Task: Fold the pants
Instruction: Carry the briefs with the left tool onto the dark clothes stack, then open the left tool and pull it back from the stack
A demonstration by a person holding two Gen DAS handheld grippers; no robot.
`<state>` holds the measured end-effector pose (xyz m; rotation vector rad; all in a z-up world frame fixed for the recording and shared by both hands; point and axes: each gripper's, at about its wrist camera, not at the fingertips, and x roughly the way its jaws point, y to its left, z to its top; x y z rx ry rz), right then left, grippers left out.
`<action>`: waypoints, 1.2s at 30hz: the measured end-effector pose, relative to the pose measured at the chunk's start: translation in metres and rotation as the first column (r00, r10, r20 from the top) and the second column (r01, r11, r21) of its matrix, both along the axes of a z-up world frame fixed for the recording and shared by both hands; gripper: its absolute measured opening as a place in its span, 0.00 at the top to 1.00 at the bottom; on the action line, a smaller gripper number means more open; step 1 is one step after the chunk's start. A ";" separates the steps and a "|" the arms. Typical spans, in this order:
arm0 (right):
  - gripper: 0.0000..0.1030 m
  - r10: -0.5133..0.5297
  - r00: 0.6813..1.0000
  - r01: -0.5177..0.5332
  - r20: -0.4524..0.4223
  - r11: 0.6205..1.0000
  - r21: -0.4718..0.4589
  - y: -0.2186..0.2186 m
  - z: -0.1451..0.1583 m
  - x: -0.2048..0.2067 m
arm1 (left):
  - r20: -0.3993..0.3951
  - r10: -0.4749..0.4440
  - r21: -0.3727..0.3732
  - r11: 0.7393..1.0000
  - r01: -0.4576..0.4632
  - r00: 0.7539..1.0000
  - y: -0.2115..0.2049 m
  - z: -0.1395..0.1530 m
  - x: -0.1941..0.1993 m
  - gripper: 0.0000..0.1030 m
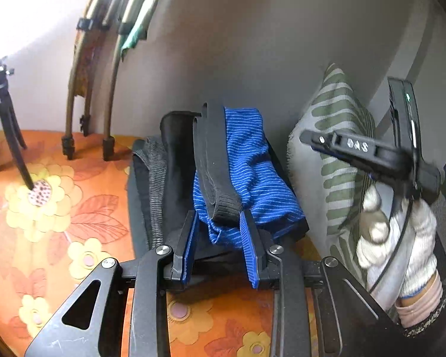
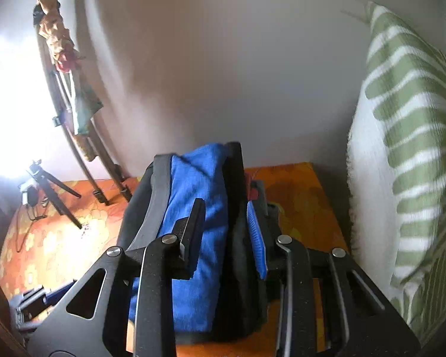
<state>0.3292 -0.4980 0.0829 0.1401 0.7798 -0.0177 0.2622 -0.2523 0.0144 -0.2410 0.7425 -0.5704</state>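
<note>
left wrist view: left gripper (image 1: 218, 238) parted, nothing clamped, fingers astride near end of folded pants (image 1: 252, 172) on floral sheet (image 1: 59, 223); bundle parked by wall, beside striped pillow (image 1: 336, 136) (likely finished stack).

right wrist view: right gripper (image 2: 226, 235) parted too, straddling pants (image 2: 193, 223) without pinching; seemingly let go after placing.

striped pillow (image 2: 407, 136), tripod (image 1: 6, 125), floral bedsheet (image 1: 59, 223)
</note>
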 end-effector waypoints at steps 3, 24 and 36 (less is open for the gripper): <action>0.70 -0.017 1.000 0.016 0.014 1.000 0.024 -0.001 0.000 -0.022 | 0.017 -0.001 0.017 1.000 0.001 1.000 0.008 0.006 -0.008 0.74; 0.46 -0.038 0.997 0.038 0.067 0.999 -0.003 0.076 0.009 -0.178 | 0.183 -0.064 0.138 0.990 0.039 0.981 0.059 0.044 -0.118 0.37; 0.30 -0.044 0.990 0.050 0.134 0.998 -0.040 0.120 -0.005 -0.241 | 0.215 -0.074 0.164 0.986 0.038 0.974 0.089 0.033 -0.154 0.31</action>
